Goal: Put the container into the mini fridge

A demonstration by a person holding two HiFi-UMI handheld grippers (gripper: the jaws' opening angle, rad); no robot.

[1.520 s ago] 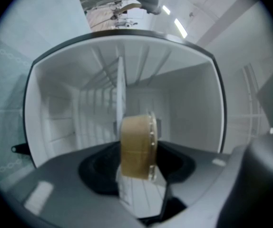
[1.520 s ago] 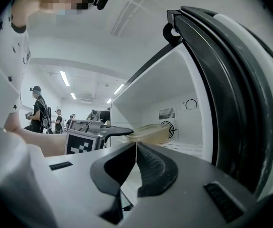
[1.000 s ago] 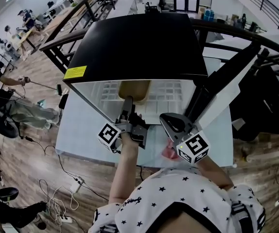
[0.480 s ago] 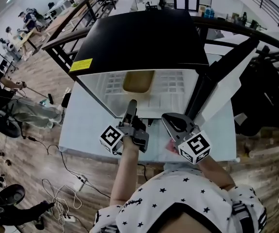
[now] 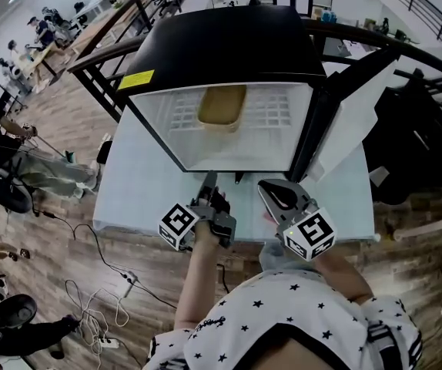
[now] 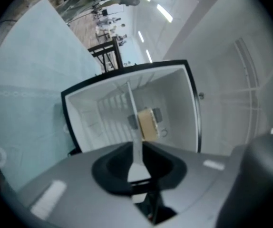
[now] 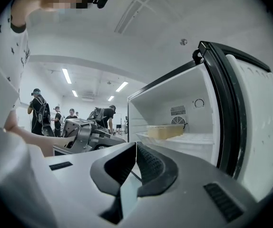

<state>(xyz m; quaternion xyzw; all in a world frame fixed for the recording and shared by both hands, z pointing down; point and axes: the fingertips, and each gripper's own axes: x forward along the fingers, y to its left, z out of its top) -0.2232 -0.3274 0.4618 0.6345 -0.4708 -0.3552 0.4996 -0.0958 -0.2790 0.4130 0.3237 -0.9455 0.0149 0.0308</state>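
Observation:
The tan, lidded container [image 5: 222, 106] rests on the white wire shelf inside the open mini fridge [image 5: 221, 45], well back from the front; it also shows as the container [image 6: 148, 124] and the container [image 7: 165, 131]. My left gripper [image 5: 209, 178] is outside the fridge, just before its lower front edge, pointing in; its jaws are closing, nearly together, with nothing between them. My right gripper [image 5: 267, 191] hovers beside it to the right, shut and empty. The left gripper [image 6: 137, 151] and right gripper [image 7: 135, 148] both look into the fridge.
The fridge door [image 5: 344, 122] stands open on the right. The fridge sits on a pale table [image 5: 128, 191] whose front edge lies under my hands. People, desks and a railing are far left; cables lie on the wood floor [image 5: 105, 299].
One second ago my left gripper reached into the fridge at the container. It has since drawn back out toward me, the container stayed on the shelf, and its jaws came together.

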